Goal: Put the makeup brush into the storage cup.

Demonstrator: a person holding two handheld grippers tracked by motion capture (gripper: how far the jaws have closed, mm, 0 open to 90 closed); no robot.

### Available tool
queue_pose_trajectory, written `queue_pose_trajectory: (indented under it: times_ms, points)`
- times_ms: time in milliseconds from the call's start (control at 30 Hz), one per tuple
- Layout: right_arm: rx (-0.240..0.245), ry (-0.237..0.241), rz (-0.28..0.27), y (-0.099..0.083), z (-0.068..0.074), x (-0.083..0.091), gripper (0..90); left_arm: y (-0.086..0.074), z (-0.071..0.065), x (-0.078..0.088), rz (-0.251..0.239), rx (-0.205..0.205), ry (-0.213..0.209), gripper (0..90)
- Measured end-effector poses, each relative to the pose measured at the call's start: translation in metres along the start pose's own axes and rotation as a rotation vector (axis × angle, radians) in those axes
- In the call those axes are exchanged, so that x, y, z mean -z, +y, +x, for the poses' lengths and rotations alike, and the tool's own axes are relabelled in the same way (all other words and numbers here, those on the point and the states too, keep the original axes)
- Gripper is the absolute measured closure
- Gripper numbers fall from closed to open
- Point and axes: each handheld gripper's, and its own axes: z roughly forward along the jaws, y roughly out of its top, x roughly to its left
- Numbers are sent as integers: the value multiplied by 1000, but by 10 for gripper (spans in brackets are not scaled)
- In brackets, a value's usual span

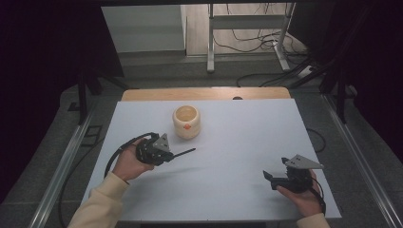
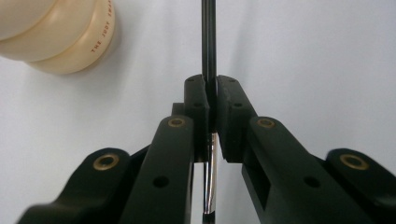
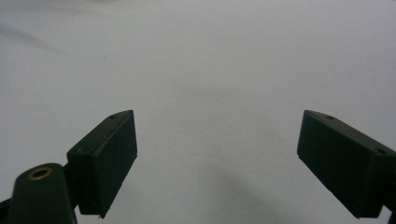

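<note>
I work in a lab-like recording room: dark curtains (image 1: 43, 71) flank my white surface (image 1: 247, 137), cables (image 1: 259, 42) trail over grey floor past a metal stand (image 1: 211, 38).

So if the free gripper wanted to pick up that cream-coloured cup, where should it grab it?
Probably by the wall near the rim. The cup stands upright with its mouth open, so the right gripper, whose fingers are spread wide, could come from above, one finger inside and one outside. Its ribbed, rounded body looks wide and may slip in a side grip. The table around it is bare.
</note>
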Motion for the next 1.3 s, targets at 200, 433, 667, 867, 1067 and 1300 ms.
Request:
queue_pose_trajectory:
  times_ms: [200,433,667,867,1067,1300]
  points:
    - [-2,-2,-1,0,0,1,121,-2,-8,1,-4,29,30,834]
    - [-4,-6,-4,1,1,1,121,-1,-16,2,-13,38,47,834]
    - [-2,-7,-5,1,0,1,121,-2,-21,1,-17,65,58,834]
    - [-3,-7,-4,1,0,1,122,-3,-26,0,-41,78,59,834]
    - [-1,-4,-4,1,1,1,122,-4,-29,-1,-53,110,61,834]
    - [4,-2,-6,2,2,1,121,0,-37,-2,-85,137,68,834]
